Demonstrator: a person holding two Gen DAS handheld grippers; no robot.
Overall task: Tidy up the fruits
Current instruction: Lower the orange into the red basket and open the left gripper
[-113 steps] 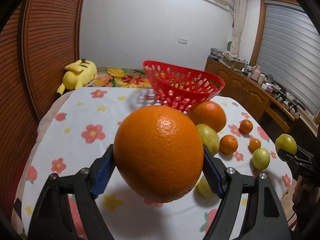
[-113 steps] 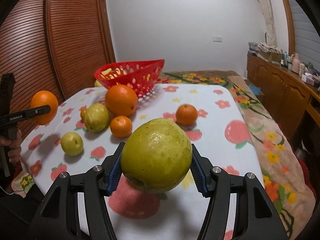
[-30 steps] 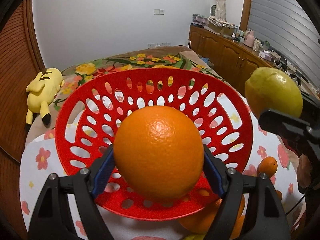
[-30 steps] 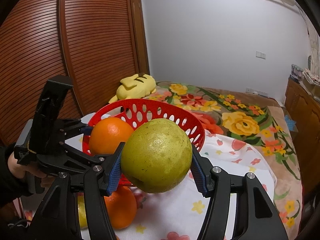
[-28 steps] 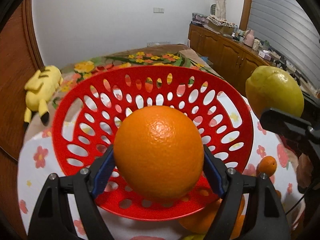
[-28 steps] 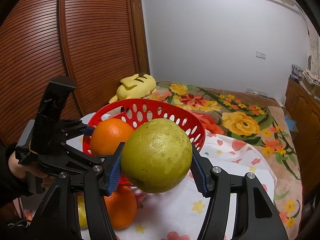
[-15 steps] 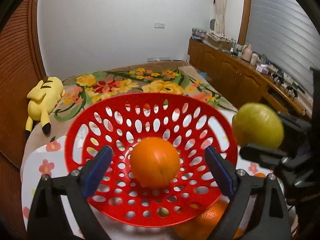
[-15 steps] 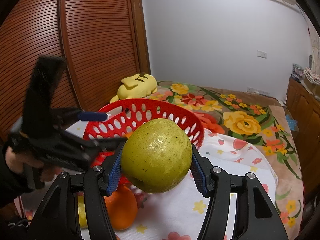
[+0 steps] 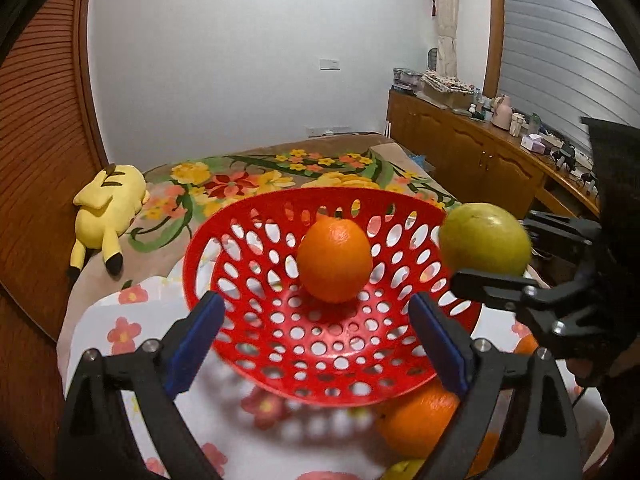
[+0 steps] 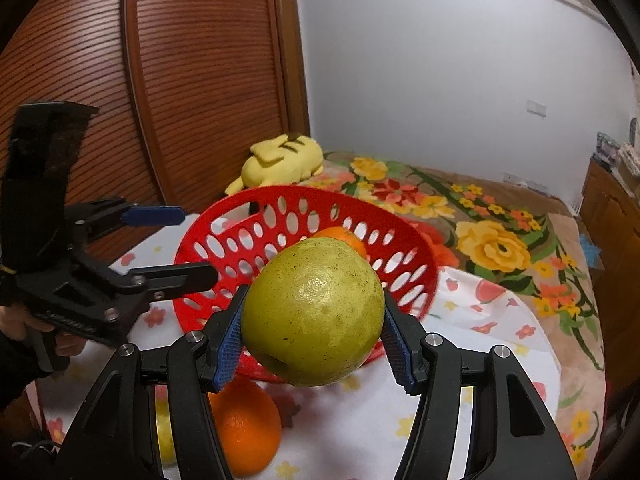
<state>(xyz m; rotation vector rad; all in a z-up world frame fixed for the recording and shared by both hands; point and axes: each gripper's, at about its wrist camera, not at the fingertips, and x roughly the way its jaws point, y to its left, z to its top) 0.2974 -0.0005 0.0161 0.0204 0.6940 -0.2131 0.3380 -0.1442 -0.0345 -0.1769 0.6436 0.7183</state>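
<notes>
Though orange (image 9: pixel 334 258) inside rim (image 9: pixel 320 191), basket (image 9: pixel 256 280) roomy.

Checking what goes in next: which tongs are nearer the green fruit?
Right. The right tongs are clamped on the green fruit; the left tongs stand open and empty over the red basket.

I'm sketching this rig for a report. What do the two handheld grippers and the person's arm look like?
Both the left gripper and the right gripper have matte black angular frames with silver screw heads. Their two fingers carry blue ribbed pads. In the right wrist view, the left gripper has a black pistol-style handle and a tall black block on top, and the sleeve is dark.
</notes>
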